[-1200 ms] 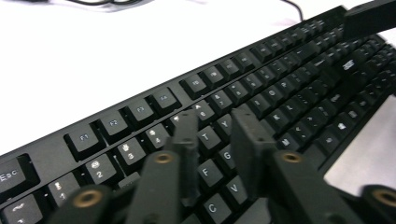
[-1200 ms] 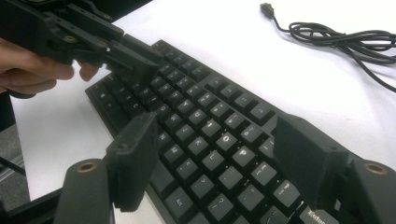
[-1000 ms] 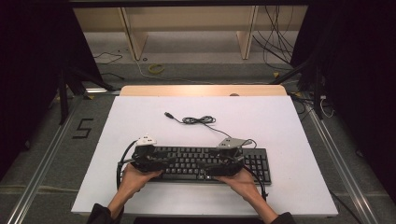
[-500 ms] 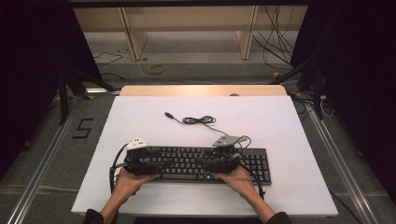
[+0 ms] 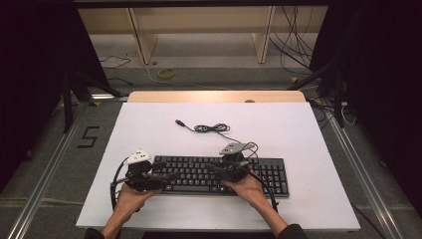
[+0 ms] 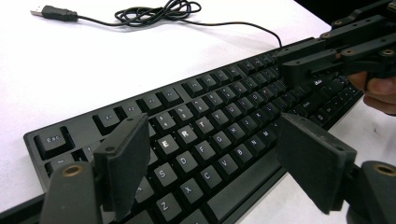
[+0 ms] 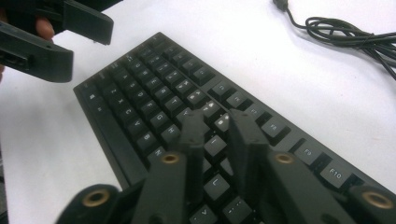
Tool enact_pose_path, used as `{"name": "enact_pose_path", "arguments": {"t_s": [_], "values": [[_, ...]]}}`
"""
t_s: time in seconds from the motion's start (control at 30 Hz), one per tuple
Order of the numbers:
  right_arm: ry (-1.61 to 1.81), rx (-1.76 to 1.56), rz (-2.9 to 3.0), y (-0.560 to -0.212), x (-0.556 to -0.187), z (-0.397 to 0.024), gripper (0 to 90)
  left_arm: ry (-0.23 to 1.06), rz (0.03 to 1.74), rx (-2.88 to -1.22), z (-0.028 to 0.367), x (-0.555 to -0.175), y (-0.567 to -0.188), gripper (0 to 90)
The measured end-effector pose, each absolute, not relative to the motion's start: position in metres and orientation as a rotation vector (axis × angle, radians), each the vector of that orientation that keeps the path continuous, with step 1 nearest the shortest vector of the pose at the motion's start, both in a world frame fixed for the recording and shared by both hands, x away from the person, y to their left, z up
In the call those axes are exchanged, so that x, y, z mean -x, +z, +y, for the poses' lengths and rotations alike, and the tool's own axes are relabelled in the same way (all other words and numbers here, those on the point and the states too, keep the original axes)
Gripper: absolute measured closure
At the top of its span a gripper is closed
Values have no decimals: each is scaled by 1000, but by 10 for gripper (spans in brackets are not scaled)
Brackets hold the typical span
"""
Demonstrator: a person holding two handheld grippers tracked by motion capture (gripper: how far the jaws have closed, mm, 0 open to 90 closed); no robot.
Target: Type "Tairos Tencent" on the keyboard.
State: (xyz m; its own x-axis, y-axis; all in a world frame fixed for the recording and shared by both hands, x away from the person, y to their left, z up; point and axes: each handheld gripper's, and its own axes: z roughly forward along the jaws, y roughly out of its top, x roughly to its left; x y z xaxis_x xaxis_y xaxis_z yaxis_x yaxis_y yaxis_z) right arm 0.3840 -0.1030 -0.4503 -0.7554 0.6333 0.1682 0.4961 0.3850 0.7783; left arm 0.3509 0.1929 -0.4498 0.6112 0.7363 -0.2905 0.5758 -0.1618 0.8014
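Observation:
A black keyboard (image 5: 268, 177) (image 6: 201, 116) (image 7: 140, 93) lies near the front of the white table (image 5: 298, 134). Its coiled USB cable (image 5: 211, 128) (image 6: 154, 11) (image 7: 345, 30) lies loose behind it. My left gripper (image 5: 166, 178) (image 6: 212, 121) hovers over the keyboard's left end, and its jaws have just been opening. They stand wide apart with nothing between them. My right gripper (image 5: 214, 170) (image 7: 216, 116) points left over the middle keys. Its jaws have just been closing to a narrow gap, also with nothing between them. Each gripper shows in the other's view (image 6: 292, 63) (image 7: 91, 46).
Both forearms come in from the table's front edge. Bare white tabletop lies behind and to either side of the keyboard. A wooden strip (image 5: 214, 96) runs along the far edge, and floor cables (image 5: 298, 45) lie beyond it.
The left gripper has slid left along the keyboard and its jaws have spread wide. The right gripper stayed in place while its jaws drew nearly together.

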Motion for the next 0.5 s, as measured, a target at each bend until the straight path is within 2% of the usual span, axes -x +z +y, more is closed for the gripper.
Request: {"name": "enact_pose_path", "arguments": {"t_s": [0.27,0.5], "values": [[1290,-1020,2488,-453,-388,-100,893,200,1057,-1849,196,-348,-453,242],[1271,-1033,2497,-455,-392,-98,900,206,1059,-1848,197,-346,-455,242]]}}
